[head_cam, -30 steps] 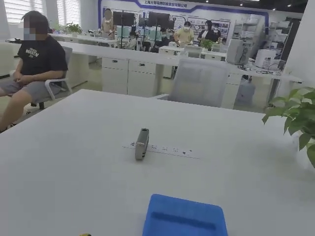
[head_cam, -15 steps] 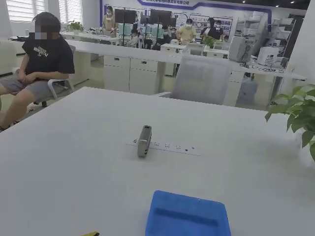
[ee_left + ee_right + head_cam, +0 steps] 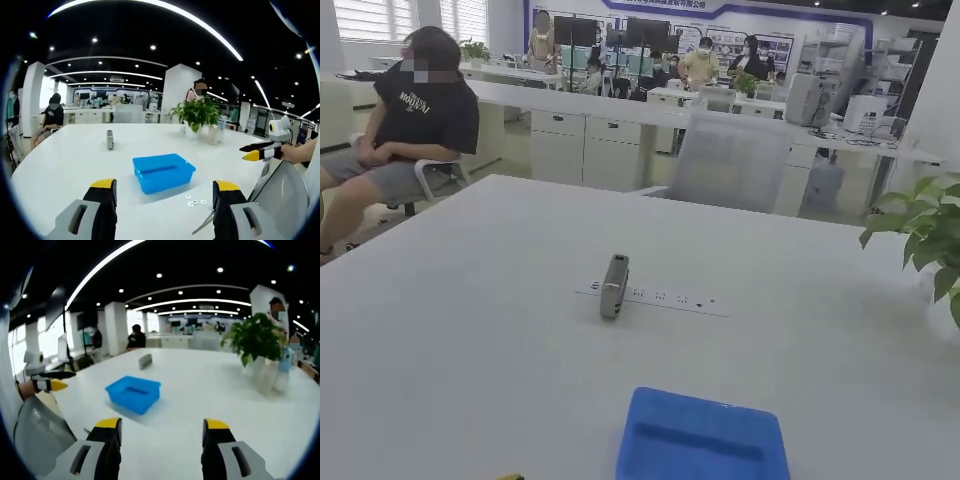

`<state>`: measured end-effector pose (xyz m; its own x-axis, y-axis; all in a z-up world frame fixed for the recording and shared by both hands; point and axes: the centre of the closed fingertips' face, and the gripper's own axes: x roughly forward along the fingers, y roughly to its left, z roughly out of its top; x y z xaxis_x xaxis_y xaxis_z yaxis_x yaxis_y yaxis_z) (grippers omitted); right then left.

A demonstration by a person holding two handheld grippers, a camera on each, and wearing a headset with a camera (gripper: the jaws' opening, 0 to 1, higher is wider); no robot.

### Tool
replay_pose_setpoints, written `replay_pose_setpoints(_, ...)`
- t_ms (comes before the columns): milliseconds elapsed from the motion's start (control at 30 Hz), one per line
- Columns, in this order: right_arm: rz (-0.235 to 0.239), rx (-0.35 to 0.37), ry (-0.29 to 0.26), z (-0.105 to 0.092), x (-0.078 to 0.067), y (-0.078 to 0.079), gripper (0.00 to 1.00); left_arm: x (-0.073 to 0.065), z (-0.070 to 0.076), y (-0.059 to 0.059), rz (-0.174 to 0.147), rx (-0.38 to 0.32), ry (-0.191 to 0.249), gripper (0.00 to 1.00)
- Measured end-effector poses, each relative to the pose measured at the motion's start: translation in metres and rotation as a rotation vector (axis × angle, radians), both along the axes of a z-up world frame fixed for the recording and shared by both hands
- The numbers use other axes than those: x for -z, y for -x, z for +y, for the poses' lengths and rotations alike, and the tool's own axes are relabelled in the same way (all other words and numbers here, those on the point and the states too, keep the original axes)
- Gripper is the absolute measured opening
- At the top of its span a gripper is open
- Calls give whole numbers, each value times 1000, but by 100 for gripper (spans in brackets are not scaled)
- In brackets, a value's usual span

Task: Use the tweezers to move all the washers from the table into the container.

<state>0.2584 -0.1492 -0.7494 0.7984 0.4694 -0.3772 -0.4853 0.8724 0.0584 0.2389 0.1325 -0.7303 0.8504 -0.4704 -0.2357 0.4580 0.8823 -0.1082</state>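
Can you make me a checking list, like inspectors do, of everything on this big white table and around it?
Surface: white table, flat and smooth.
Job's things: blue rectangular plastic container, no washers seen inside; a few small silver washers on the table beside it; thin metal tweezers lying near them, partly hidden by a jaw.
Clutter: grey oblong device next to a socket strip set in the table; potted green plant.
Grippers: left claw open, holding nothing; right claw open, holding nothing.
Cables: nothing seen.
Surroundings: open office; seated person in a black shirt; grey office chair.
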Motion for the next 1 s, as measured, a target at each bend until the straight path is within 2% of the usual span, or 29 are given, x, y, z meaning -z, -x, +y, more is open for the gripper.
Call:
replay_pose_setpoints(267, 5, -4, -5, 0, 1, 0, 62, -2, 1, 0, -9, -3, 8, 80)
replay_pose_setpoints(567, 22, -18, 8, 7, 3, 1, 62, 0, 3, -1, 0, -14, 2, 79)
replay_pose_setpoints(733, 17, -12, 2, 4, 2, 1, 62, 1, 4, -1, 8, -15, 3, 79)
replay_pose_setpoints(800, 16, -8, 4, 4, 2, 1, 63, 2, 5, -1, 23, -17, 24, 80)
replay_pose_setpoints(867, 24, -17, 20, 4, 4, 1, 65, 3, 8, -2, 51, -25, 79, 82)
replay_pose_setpoints(933, 52, -27, 72, 3, 10, 3, 66, 10, 8, -1, 110, -14, 122, 84)
replay_pose_setpoints(1000, 70, -38, 118, 5, 12, 5, 66, 11, 8, -1, 121, -3, 114, 82)
